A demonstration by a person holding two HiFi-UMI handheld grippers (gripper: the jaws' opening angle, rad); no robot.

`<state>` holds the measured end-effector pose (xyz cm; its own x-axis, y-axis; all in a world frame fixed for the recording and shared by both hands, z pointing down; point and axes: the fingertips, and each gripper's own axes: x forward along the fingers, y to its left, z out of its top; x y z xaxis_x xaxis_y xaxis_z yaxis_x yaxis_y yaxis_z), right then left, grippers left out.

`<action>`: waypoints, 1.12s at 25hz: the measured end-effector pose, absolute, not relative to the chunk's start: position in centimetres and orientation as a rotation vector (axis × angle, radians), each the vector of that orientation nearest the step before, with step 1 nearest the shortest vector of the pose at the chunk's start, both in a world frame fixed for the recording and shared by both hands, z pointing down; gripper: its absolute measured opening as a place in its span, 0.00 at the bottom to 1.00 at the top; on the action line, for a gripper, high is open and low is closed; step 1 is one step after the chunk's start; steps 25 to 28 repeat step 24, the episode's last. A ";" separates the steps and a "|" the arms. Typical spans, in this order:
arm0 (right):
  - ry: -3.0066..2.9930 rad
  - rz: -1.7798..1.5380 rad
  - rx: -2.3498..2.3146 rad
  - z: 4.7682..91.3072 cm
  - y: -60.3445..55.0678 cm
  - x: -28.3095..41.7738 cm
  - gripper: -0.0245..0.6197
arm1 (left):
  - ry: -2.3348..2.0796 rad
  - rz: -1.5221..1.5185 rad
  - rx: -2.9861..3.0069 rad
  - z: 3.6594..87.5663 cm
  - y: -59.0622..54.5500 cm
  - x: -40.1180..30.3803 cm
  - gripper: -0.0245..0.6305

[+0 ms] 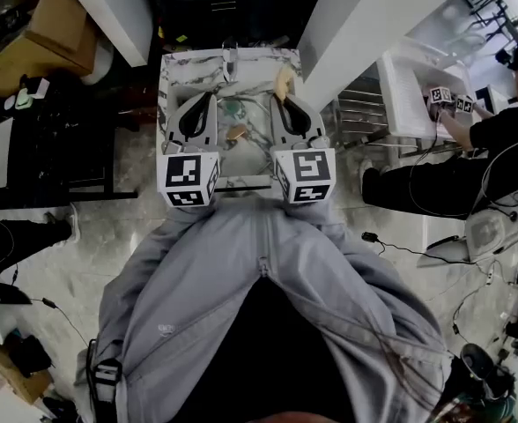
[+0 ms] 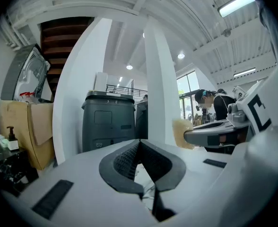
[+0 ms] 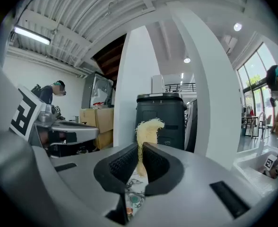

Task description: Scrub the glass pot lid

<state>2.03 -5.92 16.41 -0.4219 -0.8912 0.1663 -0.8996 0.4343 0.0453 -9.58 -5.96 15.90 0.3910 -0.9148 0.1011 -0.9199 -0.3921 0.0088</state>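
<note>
We counted two grippers over one marble table (image 1: 187,63). The left gripper (image 2: 139,144) had its jaws pressed fully together with nothing between them. The right gripper (image 3: 140,150) was clamped on one yellow scrub pad (image 3: 147,126), whose frayed tip curled up past the jaws. The glass pot lid (image 1: 233,109) seemed to lie on the table between the two grippers, but they hid most of it and we could hardly make it out. One person (image 1: 497,139) was cut off by the right edge.
</note>
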 end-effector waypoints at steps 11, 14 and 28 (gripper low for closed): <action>-2.563 0.031 1.545 16.0 -4.1 1.4 0.11 | -1.690 0.171 2.591 16.5 -4.0 -8.2 0.06; -2.575 0.034 1.535 15.9 -3.7 1.4 0.11 | -1.695 0.168 2.591 16.4 -3.7 -7.9 0.06; -2.598 0.020 1.497 16.3 -2.4 1.4 0.11 | -1.700 0.166 2.600 16.4 -2.3 -7.1 0.06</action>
